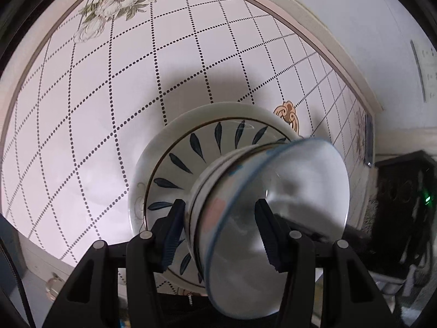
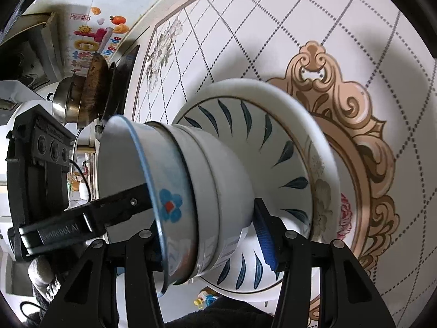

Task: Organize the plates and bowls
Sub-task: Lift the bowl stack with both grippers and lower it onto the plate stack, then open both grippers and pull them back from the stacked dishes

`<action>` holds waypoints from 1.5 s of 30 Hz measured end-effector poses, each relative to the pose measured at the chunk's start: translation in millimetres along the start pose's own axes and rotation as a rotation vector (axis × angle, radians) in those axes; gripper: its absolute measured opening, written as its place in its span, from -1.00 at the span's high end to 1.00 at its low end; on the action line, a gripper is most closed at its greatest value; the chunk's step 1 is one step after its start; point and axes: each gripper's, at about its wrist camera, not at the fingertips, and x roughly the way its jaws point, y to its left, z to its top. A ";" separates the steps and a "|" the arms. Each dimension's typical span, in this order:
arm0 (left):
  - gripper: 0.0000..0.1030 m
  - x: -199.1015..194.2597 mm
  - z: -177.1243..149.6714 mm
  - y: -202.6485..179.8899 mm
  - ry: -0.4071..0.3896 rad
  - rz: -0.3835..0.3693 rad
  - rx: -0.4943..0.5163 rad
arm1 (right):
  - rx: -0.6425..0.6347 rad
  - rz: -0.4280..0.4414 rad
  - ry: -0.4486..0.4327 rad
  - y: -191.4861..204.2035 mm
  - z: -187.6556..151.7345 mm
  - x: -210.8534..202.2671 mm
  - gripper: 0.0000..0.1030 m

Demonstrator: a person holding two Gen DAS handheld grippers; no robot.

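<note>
The right gripper (image 2: 207, 235) has its left finger hidden behind the bowls (image 2: 202, 191), so whether it grips cannot be told. The nested bowls sit in the leaf plate (image 2: 289, 147), on a wider plate (image 2: 325, 147) on the table (image 2: 355, 41). The left gripper (image 1: 218, 232) clamps the top bowl's (image 1: 273, 205) rim (blurred).

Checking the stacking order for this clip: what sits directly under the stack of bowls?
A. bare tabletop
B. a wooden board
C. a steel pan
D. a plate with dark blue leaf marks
D: the nested bowls rest in the middle of a white plate ringed with dark blue leaf strokes, clear in both wrist views.
</note>
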 end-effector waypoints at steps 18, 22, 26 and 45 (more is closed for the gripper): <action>-0.70 -78.2 -44.3 -24.3 -0.205 0.247 0.176 | -0.134 -0.436 -0.215 60.2 -49.6 -81.9 -0.79; -0.77 -95.3 -55.4 -22.7 -0.252 0.253 0.222 | -0.134 -0.521 -0.287 79.8 -69.8 -101.3 -0.82; -0.85 -113.6 -69.7 -24.8 -0.297 0.244 0.272 | -0.109 -0.544 -0.342 100.1 -90.4 -113.3 -0.84; -0.99 -250.2 -199.4 -40.4 -0.656 0.234 0.394 | -0.110 -0.630 -0.717 219.2 -259.2 -217.6 -0.95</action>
